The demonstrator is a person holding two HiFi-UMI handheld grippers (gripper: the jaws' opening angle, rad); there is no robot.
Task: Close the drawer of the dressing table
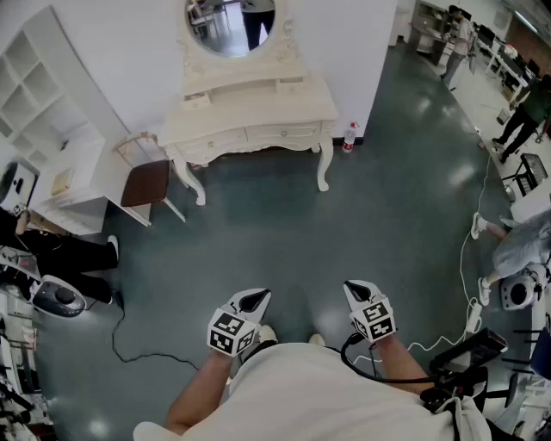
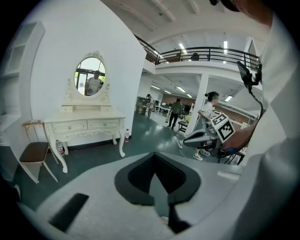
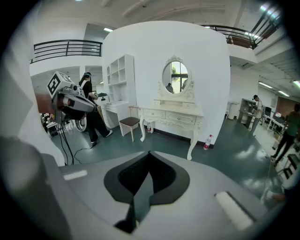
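Note:
The cream dressing table (image 1: pixel 250 116) with its oval mirror (image 1: pixel 231 21) stands against the white wall, well ahead of me across the dark floor. It also shows in the left gripper view, dressing table (image 2: pixel 84 125), and in the right gripper view, dressing table (image 3: pixel 172 115). Two front drawers (image 1: pixel 250 135) sit under its top; at this distance I cannot tell which drawer stands out. My left gripper (image 1: pixel 256 300) (image 2: pixel 154 161) and right gripper (image 1: pixel 360 291) (image 3: pixel 149 157) hover side by side close to my body, both shut and holding nothing, far from the table.
A stool with a brown seat (image 1: pixel 146 183) stands left of the table, beside a white shelf unit (image 1: pixel 52 129). A bottle (image 1: pixel 349 136) stands by the table's right leg. A black cable (image 1: pixel 146 353) lies on the floor at left. People (image 1: pixel 525 112) stand at right.

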